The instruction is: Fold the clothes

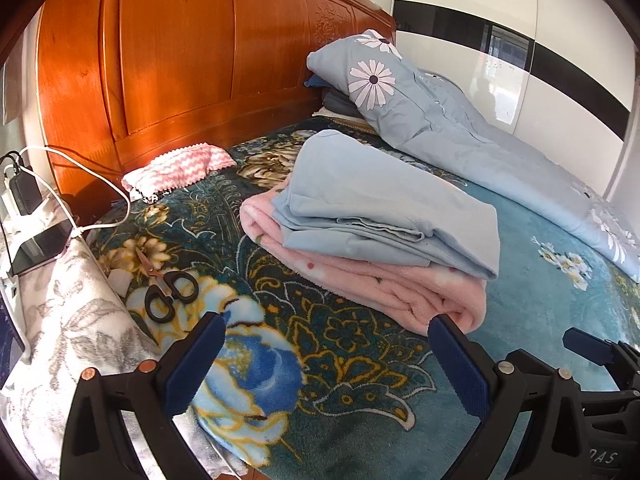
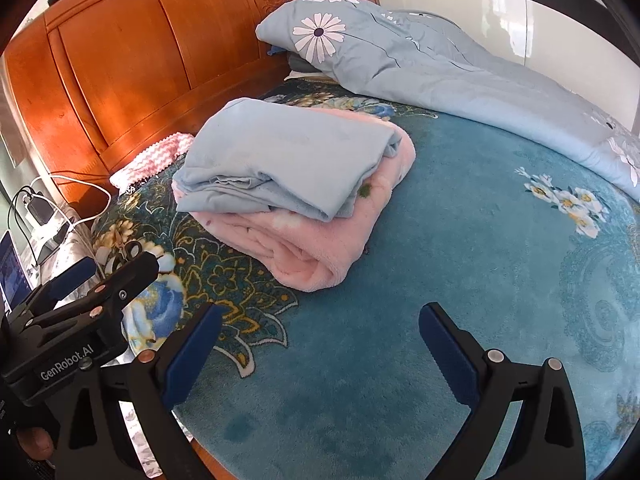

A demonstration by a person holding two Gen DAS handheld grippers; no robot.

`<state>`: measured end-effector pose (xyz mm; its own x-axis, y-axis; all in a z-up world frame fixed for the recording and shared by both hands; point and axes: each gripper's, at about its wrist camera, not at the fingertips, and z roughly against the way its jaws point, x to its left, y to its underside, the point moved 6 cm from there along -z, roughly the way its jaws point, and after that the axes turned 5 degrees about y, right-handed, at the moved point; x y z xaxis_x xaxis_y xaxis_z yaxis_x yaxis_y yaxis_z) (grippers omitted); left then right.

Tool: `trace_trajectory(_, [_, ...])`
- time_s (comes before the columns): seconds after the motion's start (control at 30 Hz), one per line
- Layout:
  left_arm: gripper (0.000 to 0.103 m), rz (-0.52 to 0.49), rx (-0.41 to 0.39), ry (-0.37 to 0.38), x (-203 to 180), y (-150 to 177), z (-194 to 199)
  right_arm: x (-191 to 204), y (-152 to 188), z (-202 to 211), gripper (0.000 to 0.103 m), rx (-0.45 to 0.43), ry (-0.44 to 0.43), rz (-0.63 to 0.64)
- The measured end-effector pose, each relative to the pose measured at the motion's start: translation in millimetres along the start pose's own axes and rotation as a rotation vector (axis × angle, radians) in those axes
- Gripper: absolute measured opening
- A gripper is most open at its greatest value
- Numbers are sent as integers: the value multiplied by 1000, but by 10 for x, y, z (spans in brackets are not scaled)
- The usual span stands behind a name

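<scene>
A folded light-blue garment point(image 1: 380, 200) point(image 2: 288, 156) lies on top of a folded pink fleece point(image 1: 380, 284) point(image 2: 312, 248) in the middle of the bed. My left gripper point(image 1: 328, 340) hangs open just in front of the pile's near corner, with only the bedspread between its fingers. My right gripper point(image 2: 322, 320) is open too, a little short of the pile and over the teal bedspread point(image 2: 460, 260), holding nothing. In the right wrist view the left gripper point(image 2: 124, 260) appears at the left edge.
Black-handled scissors point(image 1: 170, 292) lie on the floral blanket at the left. A pink zigzag cloth point(image 1: 180, 168) rests against the wooden headboard point(image 1: 180, 60). A daisy-print quilt point(image 1: 460, 128) runs along the far side. Phone and charger cables point(image 1: 40, 220) sit at the left edge.
</scene>
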<state>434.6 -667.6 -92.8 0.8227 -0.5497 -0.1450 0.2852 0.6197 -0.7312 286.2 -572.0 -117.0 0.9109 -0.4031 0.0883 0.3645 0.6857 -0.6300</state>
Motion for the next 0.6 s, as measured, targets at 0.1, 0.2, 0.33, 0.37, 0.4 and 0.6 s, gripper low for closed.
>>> trace_trajectory(0.1, [103, -17, -22, -12, -29, -54, 102, 41, -41, 116, 99, -17, -16, 9])
trace_trajectory(0.2, [103, -38, -50, -37, -59, -108, 207, 52, -73, 205, 99, -35, -22, 17])
trace_trajectory(0.33, [103, -38, -62, -31, -74, -145, 289, 55, -94, 287, 99, -50, -26, 12])
trace_trajectory(0.37, [103, -32, -65, -23, -74, -148, 304, 56, -98, 308, 99, -54, -27, 11])
trace_trajectory(0.4, [103, -27, -68, -15, -74, -150, 314, 58, -104, 329, 99, -58, -27, 12])
trace_trajectory(0.6, [103, -7, -70, 10, -80, -152, 338, 61, -117, 396, 99, -73, -26, 12])
